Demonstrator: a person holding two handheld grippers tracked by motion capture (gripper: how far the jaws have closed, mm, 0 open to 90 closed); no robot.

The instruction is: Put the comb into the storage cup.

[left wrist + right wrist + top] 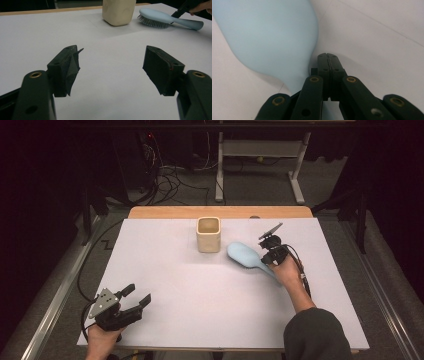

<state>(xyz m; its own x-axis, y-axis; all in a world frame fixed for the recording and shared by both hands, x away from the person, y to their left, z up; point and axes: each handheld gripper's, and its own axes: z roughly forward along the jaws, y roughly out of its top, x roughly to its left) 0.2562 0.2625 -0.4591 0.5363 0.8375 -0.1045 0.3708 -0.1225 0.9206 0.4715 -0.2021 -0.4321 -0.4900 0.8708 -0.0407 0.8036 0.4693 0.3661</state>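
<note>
At the lower left of the high view, the left gripper (134, 300) is held low over the white tabletop (200, 295) with its jaws apart and nothing between them. Right of centre, the right gripper (268, 254) is seen with jaws pressed together, just beside the one light-blue hairbrush (245, 256), by its handle; contact cannot be told. One cream cup (208, 234) stands just left of the brush head. The brush's bristles are hidden from above.
</note>
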